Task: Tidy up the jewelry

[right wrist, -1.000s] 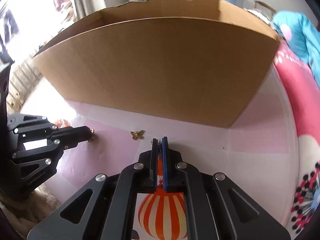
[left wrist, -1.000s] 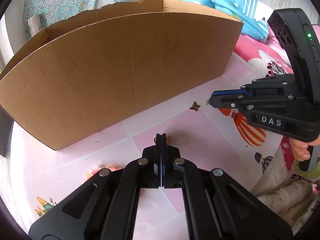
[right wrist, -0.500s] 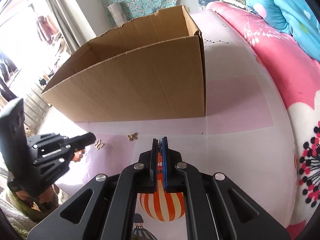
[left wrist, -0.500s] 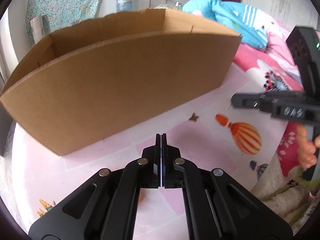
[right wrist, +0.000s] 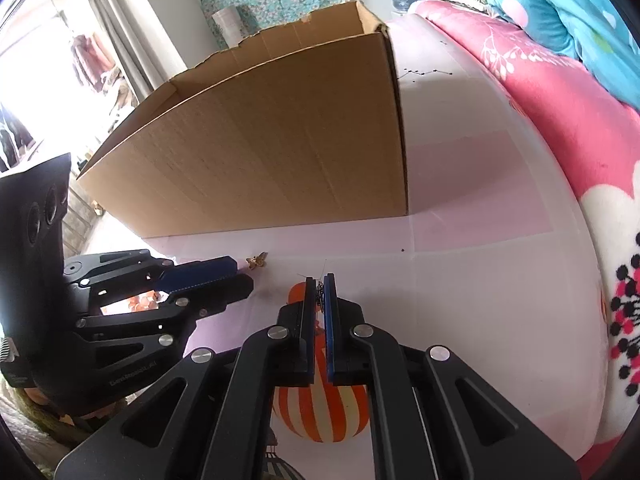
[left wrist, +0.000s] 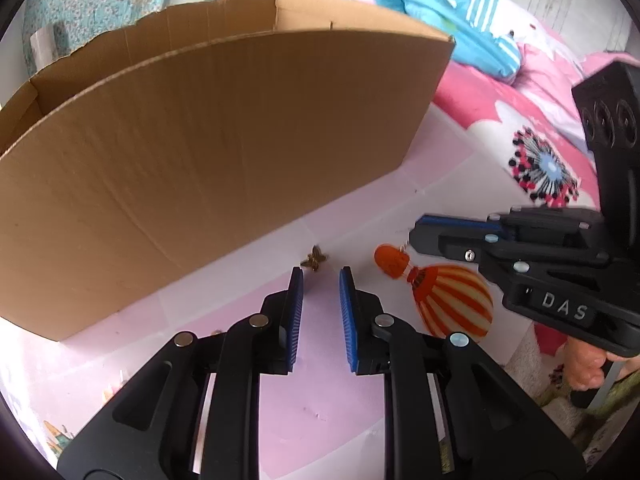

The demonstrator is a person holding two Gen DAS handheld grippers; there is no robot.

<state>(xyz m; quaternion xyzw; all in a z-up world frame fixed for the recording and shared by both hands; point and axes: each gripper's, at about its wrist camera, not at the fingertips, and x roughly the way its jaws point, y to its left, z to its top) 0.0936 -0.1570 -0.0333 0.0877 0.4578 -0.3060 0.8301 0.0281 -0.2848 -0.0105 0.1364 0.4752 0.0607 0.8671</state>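
A small gold butterfly charm (left wrist: 315,261) lies on the pink sheet just in front of the cardboard box (left wrist: 224,148). My left gripper (left wrist: 321,276) is open, its tips just short of the charm. The charm also shows in the right wrist view (right wrist: 256,260), beside the left gripper (right wrist: 240,276). My right gripper (right wrist: 319,285) is shut on a small dark piece of jewelry (right wrist: 320,294) with thin wires sticking out. It also shows in the left wrist view (left wrist: 416,236) at the right.
The open box (right wrist: 280,148) stands close ahead. A printed orange striped balloon (left wrist: 452,304) is on the sheet. A pink floral quilt (right wrist: 552,92) and a blue blanket (left wrist: 440,20) lie to the right.
My left gripper has opened and moved forward to the butterfly charm. My right gripper has come back closer beside it, still shut.
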